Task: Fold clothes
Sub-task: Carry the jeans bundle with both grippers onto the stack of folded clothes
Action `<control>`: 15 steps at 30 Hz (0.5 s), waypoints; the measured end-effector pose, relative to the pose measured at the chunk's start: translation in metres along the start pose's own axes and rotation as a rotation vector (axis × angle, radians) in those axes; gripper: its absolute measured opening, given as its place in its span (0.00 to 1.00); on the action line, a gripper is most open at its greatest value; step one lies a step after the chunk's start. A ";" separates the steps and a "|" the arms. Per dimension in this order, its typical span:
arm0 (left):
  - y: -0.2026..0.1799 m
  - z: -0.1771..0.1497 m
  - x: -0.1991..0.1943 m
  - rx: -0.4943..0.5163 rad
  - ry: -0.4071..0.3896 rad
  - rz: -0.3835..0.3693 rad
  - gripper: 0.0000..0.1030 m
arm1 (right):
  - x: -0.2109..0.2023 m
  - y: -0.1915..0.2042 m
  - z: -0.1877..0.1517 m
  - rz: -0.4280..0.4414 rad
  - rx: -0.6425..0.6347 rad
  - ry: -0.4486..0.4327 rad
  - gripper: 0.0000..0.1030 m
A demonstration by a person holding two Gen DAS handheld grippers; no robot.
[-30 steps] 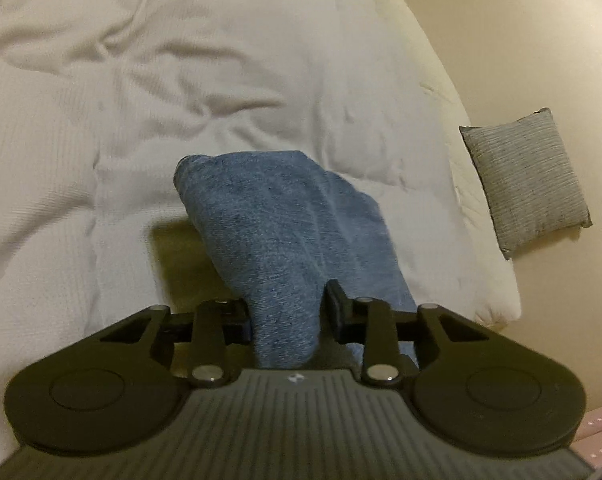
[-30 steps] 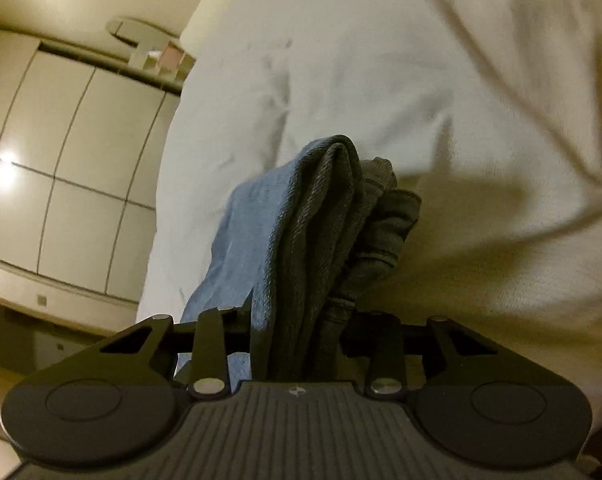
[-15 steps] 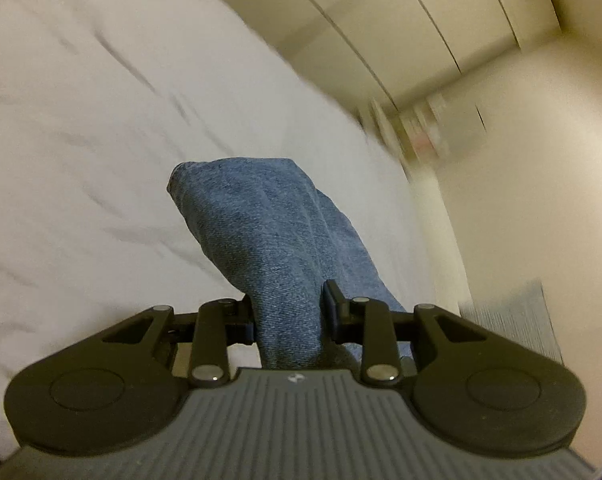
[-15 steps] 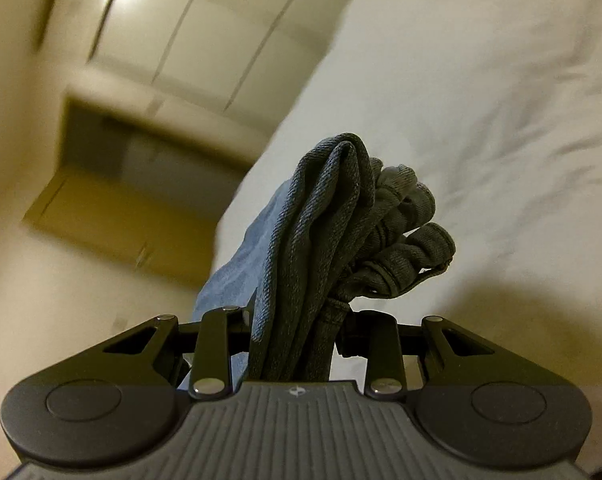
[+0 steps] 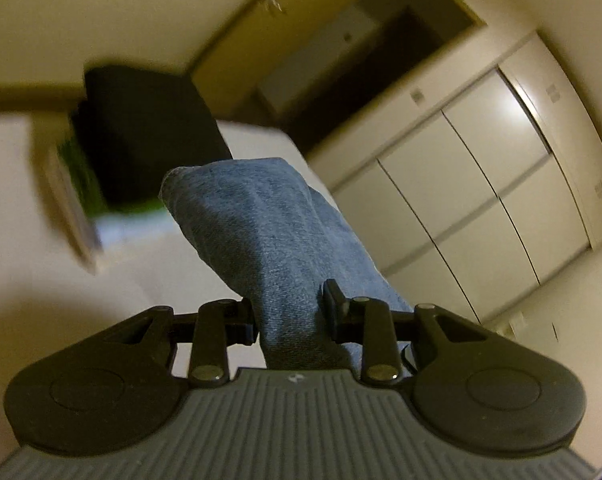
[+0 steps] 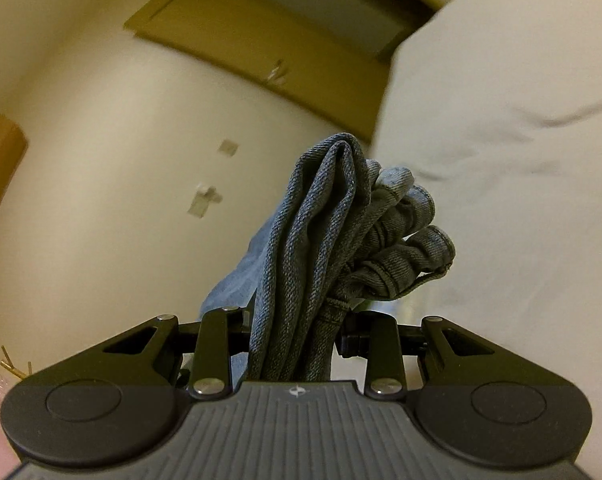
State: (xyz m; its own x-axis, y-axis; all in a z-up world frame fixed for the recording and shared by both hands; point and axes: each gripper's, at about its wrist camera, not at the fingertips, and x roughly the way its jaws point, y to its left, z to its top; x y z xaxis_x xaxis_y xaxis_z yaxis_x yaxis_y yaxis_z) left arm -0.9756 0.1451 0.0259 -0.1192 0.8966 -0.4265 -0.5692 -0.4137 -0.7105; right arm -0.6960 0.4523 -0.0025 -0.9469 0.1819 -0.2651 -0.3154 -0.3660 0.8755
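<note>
Blue denim fills both grips: the left gripper [image 5: 289, 312] is clamped on a flat fold of the jeans [image 5: 261, 232], the right gripper [image 6: 295, 332] on a bunched, hemmed end [image 6: 341, 232] (darker in this view). The garment hangs lifted above the white bedding [image 6: 521, 160]. Closet doors [image 5: 481, 184] and a dark, blurred shape [image 5: 141, 136] lie beyond.

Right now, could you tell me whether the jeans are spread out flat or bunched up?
Bunched up: the jeans sit gathered in thick folds in the right claw, and the left claw pinches another doubled-over part, above the bed.
</note>
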 end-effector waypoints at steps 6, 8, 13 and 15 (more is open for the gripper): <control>0.053 0.130 0.048 0.061 -0.160 0.004 0.26 | 0.171 0.046 0.063 0.090 -0.095 0.046 0.32; 0.069 0.156 0.068 0.060 -0.193 0.011 0.26 | 0.215 0.054 0.079 0.097 -0.126 0.065 0.32; 0.107 0.195 0.111 0.056 -0.242 0.030 0.26 | 0.300 0.063 0.065 0.106 -0.157 0.119 0.32; 0.121 0.199 0.128 0.057 -0.249 0.041 0.26 | 0.318 0.051 0.060 0.093 -0.165 0.136 0.32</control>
State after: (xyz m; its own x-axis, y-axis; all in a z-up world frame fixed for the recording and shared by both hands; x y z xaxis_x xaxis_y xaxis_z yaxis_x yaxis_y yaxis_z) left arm -1.2214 0.2407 -0.0037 -0.3358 0.8935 -0.2982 -0.6040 -0.4472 -0.6597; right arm -1.0094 0.5461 -0.0184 -0.9684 0.0202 -0.2485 -0.2222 -0.5216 0.8237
